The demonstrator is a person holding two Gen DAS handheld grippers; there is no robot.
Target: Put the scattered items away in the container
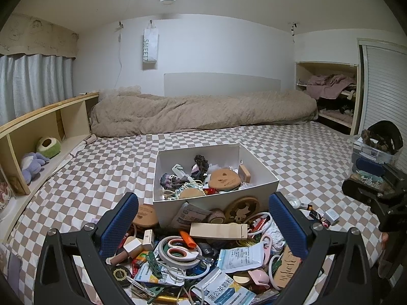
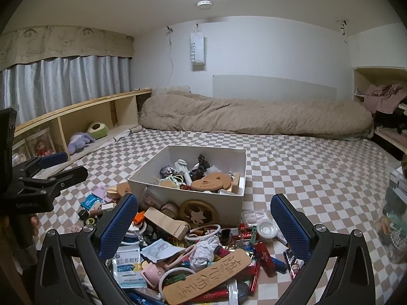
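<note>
Hovering over the clutter (image 1: 193,259), left gripper (image 1: 203,218) spread wide and empty, right gripper (image 2: 203,218) likewise apart, white box (image 1: 257,162) just ahead, half-filled.

White box (image 1: 257,187) half-filled — clutter (image 1: 203,254) in front

Cut off by the bottom edge of the left wrist view: a white sachet (image 1: 223,293) with blue print, and a gold wrapper (image 1: 165,298). Buried under the pile in front of the white box (image 1: 264,185): most of a round wooden coaster (image 1: 243,209). Cropped at the right edge of the right wrist view: a clear bin (image 2: 396,218), contents too blurred to name. Lettering on the wooden plaque (image 2: 208,277) not legible.
</note>
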